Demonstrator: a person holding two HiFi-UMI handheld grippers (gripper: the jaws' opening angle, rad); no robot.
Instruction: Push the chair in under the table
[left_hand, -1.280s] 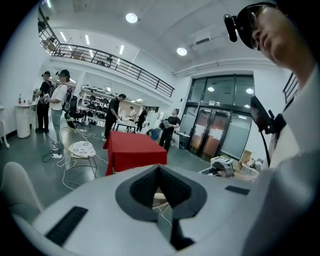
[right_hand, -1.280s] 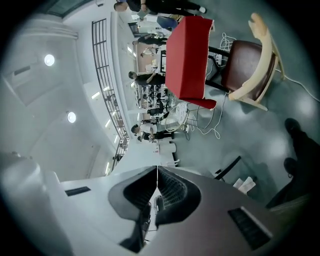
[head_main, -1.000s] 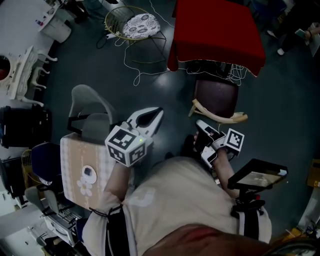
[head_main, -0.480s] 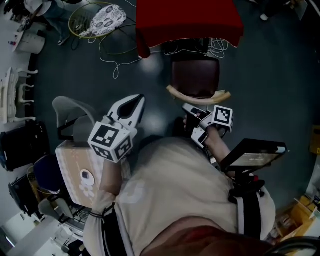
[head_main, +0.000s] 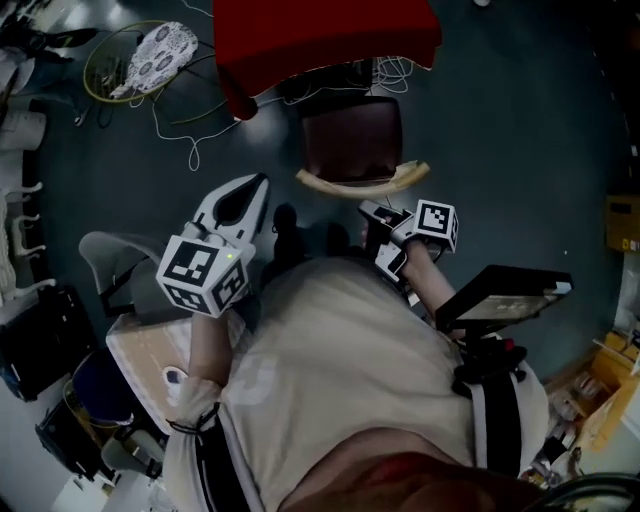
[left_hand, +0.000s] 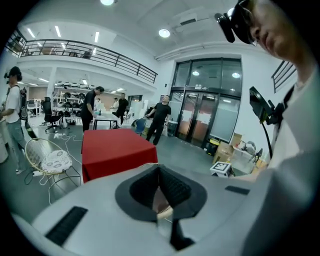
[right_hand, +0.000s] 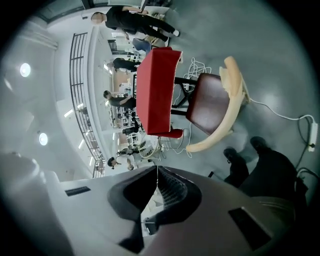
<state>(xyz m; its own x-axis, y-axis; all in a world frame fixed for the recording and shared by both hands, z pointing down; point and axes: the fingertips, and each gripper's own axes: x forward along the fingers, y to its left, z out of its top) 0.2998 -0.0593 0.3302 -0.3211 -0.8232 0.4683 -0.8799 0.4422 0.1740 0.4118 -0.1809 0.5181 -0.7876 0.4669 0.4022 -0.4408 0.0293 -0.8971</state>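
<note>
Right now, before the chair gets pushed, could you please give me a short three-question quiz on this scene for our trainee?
1. True or false: the chair already sits fully under the red table.
2. The left gripper and right gripper are: A both open; B both shut and empty; C both shut on the chair.
3. Fill in: in the head view, the wire chair with the patterned cushion stands to the table's ____.
Key: 1 false; 2 B; 3 left.
</note>
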